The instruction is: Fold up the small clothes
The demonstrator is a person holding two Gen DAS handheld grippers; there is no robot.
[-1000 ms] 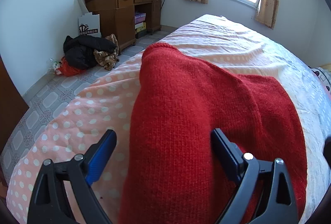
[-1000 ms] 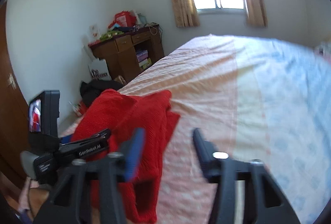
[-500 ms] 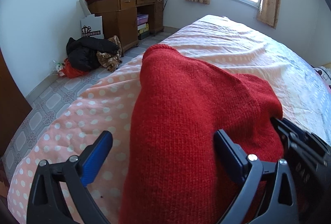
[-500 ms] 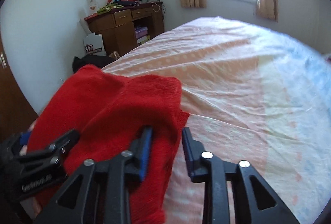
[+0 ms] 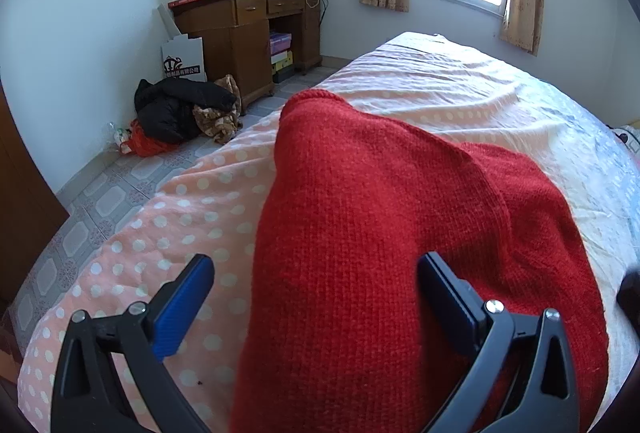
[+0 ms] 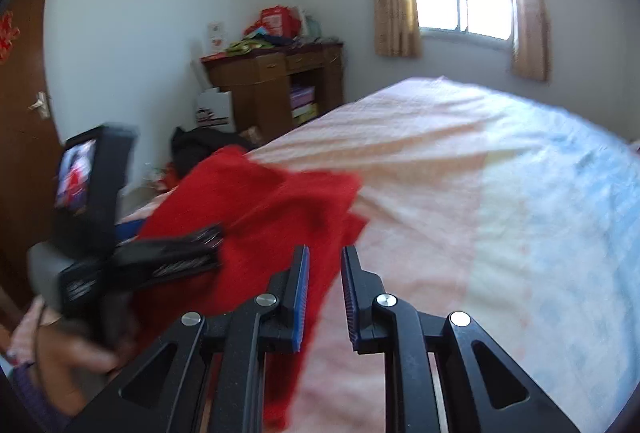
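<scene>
Lying between spread left fingers point(image 5: 316, 297), red sweater point(image 5: 380, 233), right fingers point(image 6: 325, 275) narrowed, just closing, beside its edge

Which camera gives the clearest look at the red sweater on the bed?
The left wrist view: the red sweater fills the frame, sharp enough to show its knit. The right wrist view shows it blurred, off to the left and partly hidden behind the left gripper.

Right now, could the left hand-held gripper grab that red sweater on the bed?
Probably yes. The left hand-held gripper stands wide open with the red sweater right between its fingers and nothing in the way. The knit is bulky, so it may pinch only a fold.
</scene>
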